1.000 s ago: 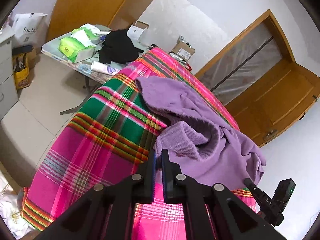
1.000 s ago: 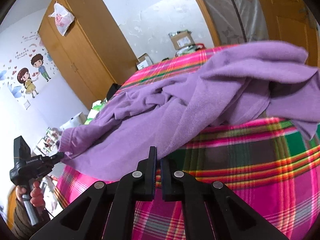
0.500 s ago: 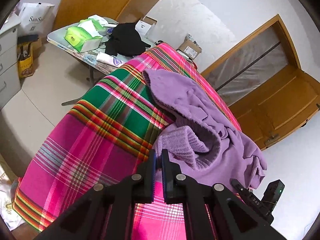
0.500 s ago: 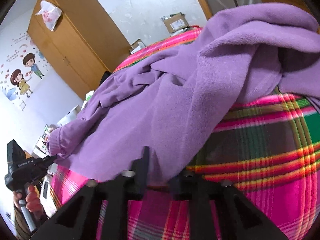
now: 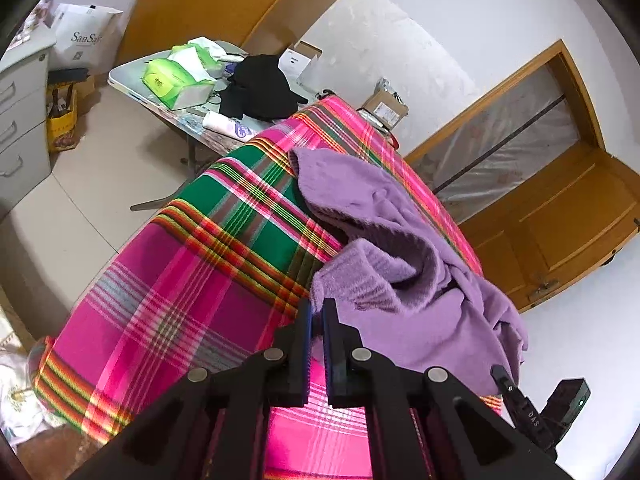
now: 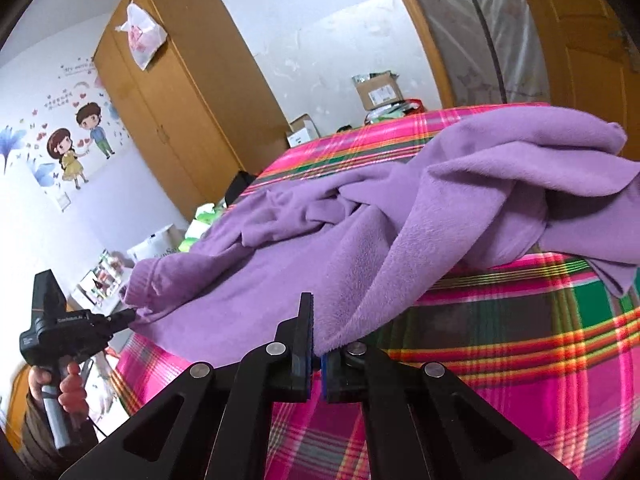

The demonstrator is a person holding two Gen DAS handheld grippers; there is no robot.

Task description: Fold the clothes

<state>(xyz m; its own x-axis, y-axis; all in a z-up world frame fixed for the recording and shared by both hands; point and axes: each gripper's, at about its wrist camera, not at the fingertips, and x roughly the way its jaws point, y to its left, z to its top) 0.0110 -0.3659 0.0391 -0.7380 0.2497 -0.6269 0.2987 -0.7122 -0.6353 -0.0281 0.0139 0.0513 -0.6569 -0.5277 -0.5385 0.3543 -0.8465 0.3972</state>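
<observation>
A purple fleece sweater [image 5: 404,280] lies crumpled on a pink and green plaid cloth [image 5: 192,280] over a table. My left gripper [image 5: 317,312] is shut on the sweater's ribbed hem edge. In the right wrist view the sweater [image 6: 360,220] spreads across the cloth [image 6: 520,340], and my right gripper [image 6: 318,320] is shut on a lower edge of it, the fabric draped over the right finger. The left gripper [image 6: 120,316] shows at the left there, pinching the ribbed corner. The right gripper's body [image 5: 536,412] shows at the lower right of the left wrist view.
A cluttered side table [image 5: 132,80] with green tissue packs [image 5: 176,80] and a black garment [image 5: 260,88] stands beyond the plaid table. A wooden wardrobe [image 6: 180,100], cardboard boxes [image 6: 376,88] and a wooden door [image 5: 560,220] line the walls. Grey drawers [image 5: 20,112] stand at the left.
My right gripper moved in onto the sweater's lower edge and now pinches it. My left gripper keeps its hold and has drawn back slightly, pulling the ribbed hem with it.
</observation>
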